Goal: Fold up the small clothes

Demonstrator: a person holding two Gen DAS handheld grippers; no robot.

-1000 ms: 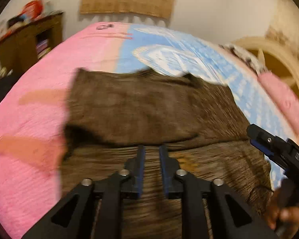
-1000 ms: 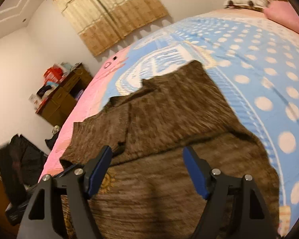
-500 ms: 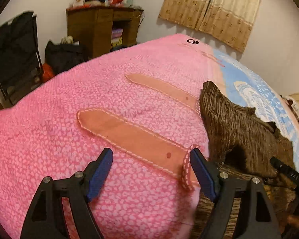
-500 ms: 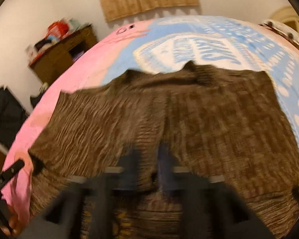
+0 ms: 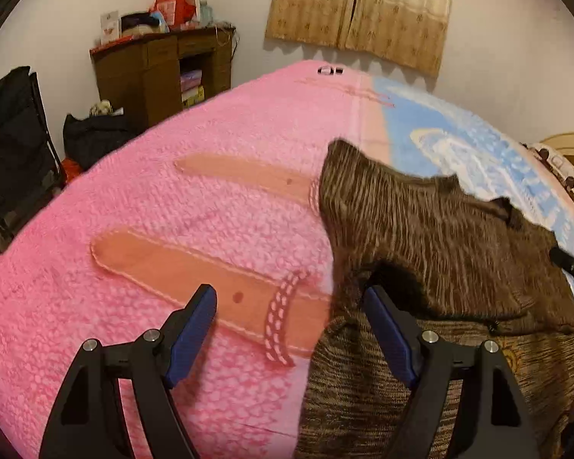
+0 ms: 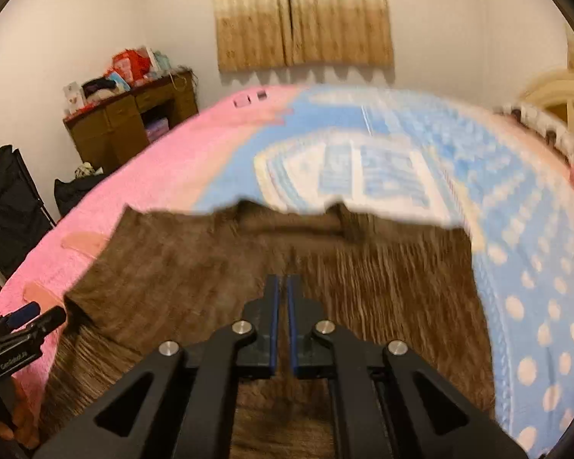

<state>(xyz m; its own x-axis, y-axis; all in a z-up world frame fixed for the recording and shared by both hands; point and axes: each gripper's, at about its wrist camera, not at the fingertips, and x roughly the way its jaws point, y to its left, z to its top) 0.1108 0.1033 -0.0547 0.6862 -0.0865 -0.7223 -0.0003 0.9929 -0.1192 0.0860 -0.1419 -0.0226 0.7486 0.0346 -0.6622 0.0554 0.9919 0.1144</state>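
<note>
A brown knitted garment (image 5: pixel 432 241) lies on the bed, its upper part folded down over the lower part. It also shows in the right wrist view (image 6: pixel 218 267). My left gripper (image 5: pixel 291 298) is open and empty, low over the pink blanket at the garment's left edge, its right finger by the folded corner. My right gripper (image 6: pixel 282 287) is shut, with nothing seen between its pads, over the middle of the garment. The left gripper also shows at the left edge of the right wrist view (image 6: pixel 34 315).
The bed carries a pink blanket (image 5: pixel 134 237) and a blue dotted part (image 6: pixel 535 267). A brown wooden cabinet (image 5: pixel 160 69) and a black bag (image 5: pixel 15 141) stand by the far wall. A curtain (image 6: pixel 302 11) hangs behind the bed.
My left gripper opened and swung left from the garment's middle to its left edge. My right gripper closed and moved over the garment's middle. The garment's top now lies folded down.
</note>
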